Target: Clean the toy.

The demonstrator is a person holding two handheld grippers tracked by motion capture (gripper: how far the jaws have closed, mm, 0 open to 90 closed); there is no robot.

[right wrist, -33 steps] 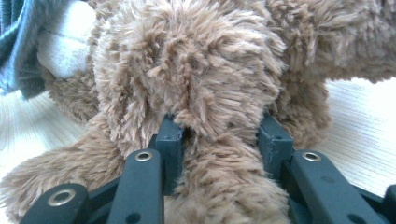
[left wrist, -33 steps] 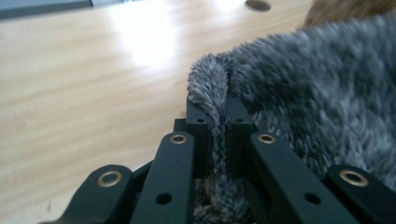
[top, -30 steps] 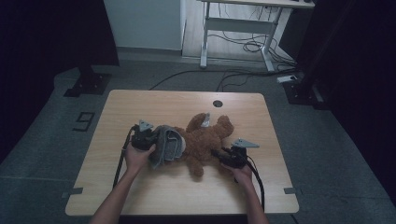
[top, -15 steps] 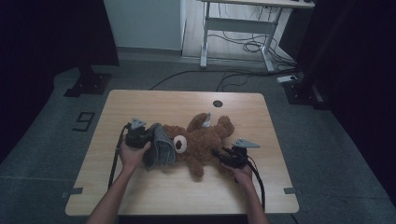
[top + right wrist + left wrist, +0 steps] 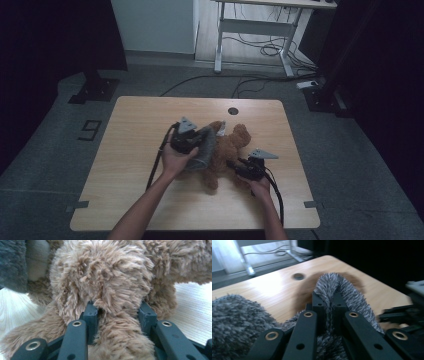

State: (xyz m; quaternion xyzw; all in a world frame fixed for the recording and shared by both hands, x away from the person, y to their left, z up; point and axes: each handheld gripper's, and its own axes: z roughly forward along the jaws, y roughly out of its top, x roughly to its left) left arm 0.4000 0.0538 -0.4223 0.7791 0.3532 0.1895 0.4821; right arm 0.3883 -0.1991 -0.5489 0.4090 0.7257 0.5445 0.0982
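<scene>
A brown plush teddy bear (image 5: 227,150) lies on the wooden table (image 5: 140,125). A grey fuzzy cloth garment (image 5: 202,152) drapes over its left part. My left gripper (image 5: 192,140) is shut on a fold of this grey cloth (image 5: 342,290), lifted above the bear. In the left gripper view the fold stands pinched between the two black jaws. My right gripper (image 5: 240,167) is shut on a brown furry limb of the bear (image 5: 112,290), low on the table at the bear's right side. The bear's face is hidden under the cloth.
A round cable hole (image 5: 232,111) sits near the table's far edge. A white desk frame (image 5: 250,30) and floor cables (image 5: 260,50) lie beyond the table. Dark stands flank the table on the floor. Tape marks (image 5: 77,205) sit at the near corners.
My left hand has carried the grey cloth to the right and upward, so that it now covers the bear's head. The right hand and gripper have kept still.
</scene>
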